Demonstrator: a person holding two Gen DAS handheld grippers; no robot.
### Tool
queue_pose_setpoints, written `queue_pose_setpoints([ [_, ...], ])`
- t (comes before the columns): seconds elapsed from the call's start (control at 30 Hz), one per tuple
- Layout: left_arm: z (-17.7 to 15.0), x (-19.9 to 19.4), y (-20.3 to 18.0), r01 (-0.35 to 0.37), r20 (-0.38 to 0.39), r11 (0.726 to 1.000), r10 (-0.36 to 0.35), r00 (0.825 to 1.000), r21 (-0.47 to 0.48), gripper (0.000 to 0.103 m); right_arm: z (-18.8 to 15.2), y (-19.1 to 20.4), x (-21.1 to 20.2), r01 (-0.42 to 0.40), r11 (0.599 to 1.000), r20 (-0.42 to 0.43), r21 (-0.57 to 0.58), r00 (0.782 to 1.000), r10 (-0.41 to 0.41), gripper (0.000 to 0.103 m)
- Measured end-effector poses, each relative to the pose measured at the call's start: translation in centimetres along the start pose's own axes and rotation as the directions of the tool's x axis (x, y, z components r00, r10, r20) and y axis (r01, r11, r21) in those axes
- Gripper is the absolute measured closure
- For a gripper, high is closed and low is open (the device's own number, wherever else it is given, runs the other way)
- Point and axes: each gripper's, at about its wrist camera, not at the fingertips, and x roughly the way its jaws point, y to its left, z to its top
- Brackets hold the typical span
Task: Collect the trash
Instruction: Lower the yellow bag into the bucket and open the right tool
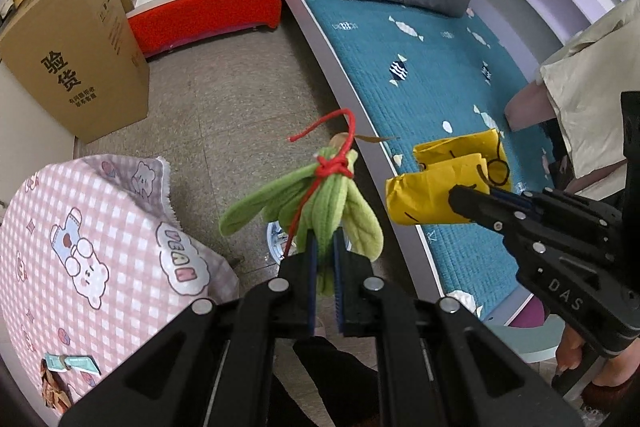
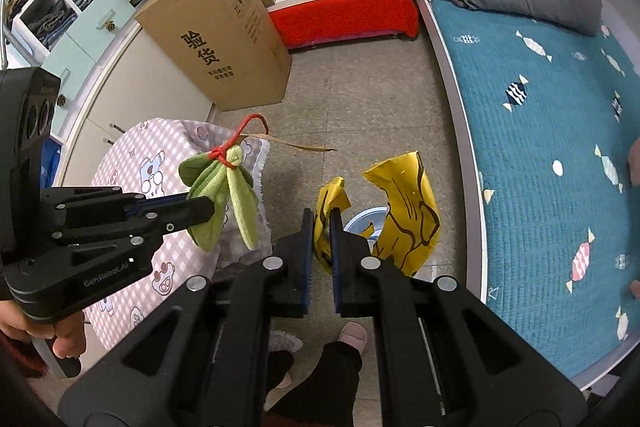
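Green plush, leaf-shaped and tied at its far end with red cord (image 1: 320,169), is clamped between the fingers of the left gripper (image 1: 325,259). This green bundle (image 1: 332,203) has its long axis running straight out along the fingers, knot end away from the claw, with the leaves splaying to either side and a loose cord tail curling beyond the knot. In the right wrist view the same bundle (image 2: 224,195) hangs off the tip of that claw, over the pink checked cloth (image 2: 160,267).

Just beside it, the right gripper (image 2: 322,239) is pressed together on a crumpled yellow wrapper (image 2: 404,223) with black line drawing. One folded edge sits between the pads, and the larger part bulges out to the right of the fingers, standing roughly upright.

Directly beyond and below both claws, a pale blue basin (image 2: 364,223) sits on the tiled floor, mostly hidden by the wrapper; I cannot tell what is in it.

Farther off to the left of the claws stands a tall cardboard box (image 2: 224,39) with printed characters, its contents out of sight. To the right runs a bed with a teal quilt (image 2: 532,131).
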Motion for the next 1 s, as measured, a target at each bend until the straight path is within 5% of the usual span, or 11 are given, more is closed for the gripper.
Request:
queue_pose_setpoints([
  [0.13, 0.6, 0.8, -0.5, -0.005, -0.014, 1.000, 0.005, 1.000, -0.004, 0.096, 0.3, -1.2, 0.4, -0.013, 0.999, 0.007, 0.034, 1.000, 0.013, 0.083],
  [0.2, 0.7, 1.0, -0.5, -0.004, -0.021, 1.000, 0.004, 1.000, -0.002, 0.096, 0.3, -1.5, 0.3, -0.004, 0.999, 0.016, 0.040, 1.000, 0.003, 0.054],
  [0.23, 0.8, 1.1, -0.6, -0.005, -0.024, 1.000, 0.005, 1.000, 0.000, 0.096, 0.3, -1.6, 0.2, 0.003, 0.999, 0.029, 0.043, 1.000, -0.004, 0.050],
  [1.0, 2.0, 3.4, -3.3, 0.025, -0.071, 0.999, -0.022, 0.997, 0.046, 0.095, -0.5, -4.5, -1.3, 0.033, 0.990, 0.046, 0.138, 0.998, -0.040, 0.050],
])
